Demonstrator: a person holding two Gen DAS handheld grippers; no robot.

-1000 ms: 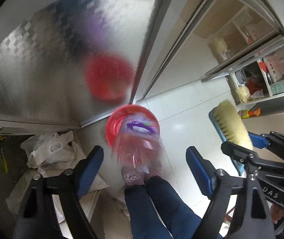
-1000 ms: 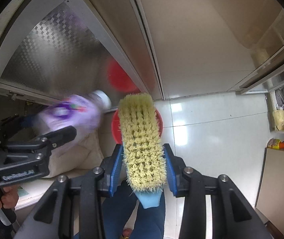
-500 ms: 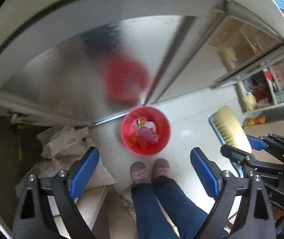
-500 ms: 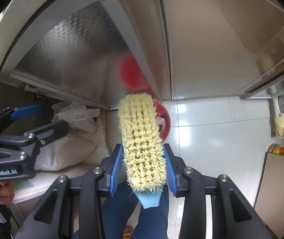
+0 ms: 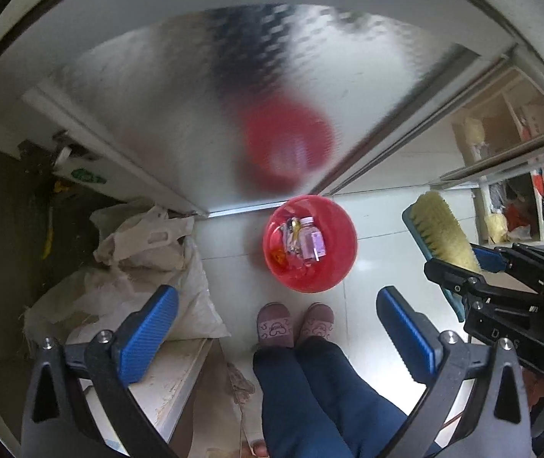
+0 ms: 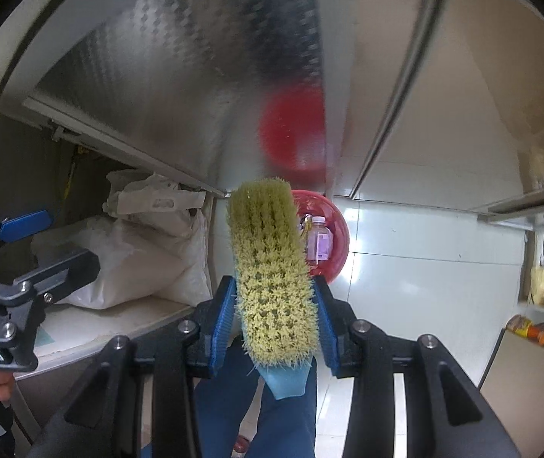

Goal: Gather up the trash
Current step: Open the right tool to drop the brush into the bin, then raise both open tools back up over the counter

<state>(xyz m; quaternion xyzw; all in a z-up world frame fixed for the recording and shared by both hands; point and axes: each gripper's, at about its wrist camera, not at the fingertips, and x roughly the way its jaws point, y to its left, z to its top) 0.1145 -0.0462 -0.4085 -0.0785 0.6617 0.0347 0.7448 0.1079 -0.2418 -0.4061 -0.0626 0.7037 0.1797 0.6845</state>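
Trash, i.e. a clear plastic bottle with white cap and purple label (image 5: 311, 239) plus crumpled wrappers, lies inside a round red plastic bucket (image 5: 342, 263) standing on the white tiled floor (image 5: 382, 206), just in front of the person's two pink slippers (image 5: 275, 324) and close to the base of a textured stainless-steel cabinet door (image 5: 180, 87), which shows the bucket's red reflection. Left gripper (image 5: 277, 337), black frame w/ blue ribbed pads, points straight down above the bucket; jaws are opening, nothing between them. Right gripper (image 6: 273, 324) is clamped on a blue-backed scrubbing brush with yellow bristles (image 6: 272, 267), bristles facing the camera, pads pressing both long sides. White woven sacks and a plastic bag (image 6: 146, 244) sit on a low ledge (image 6: 92, 330) to the left of the bucket. Other contents of the bucket are too small to identify, prob. food packaging.
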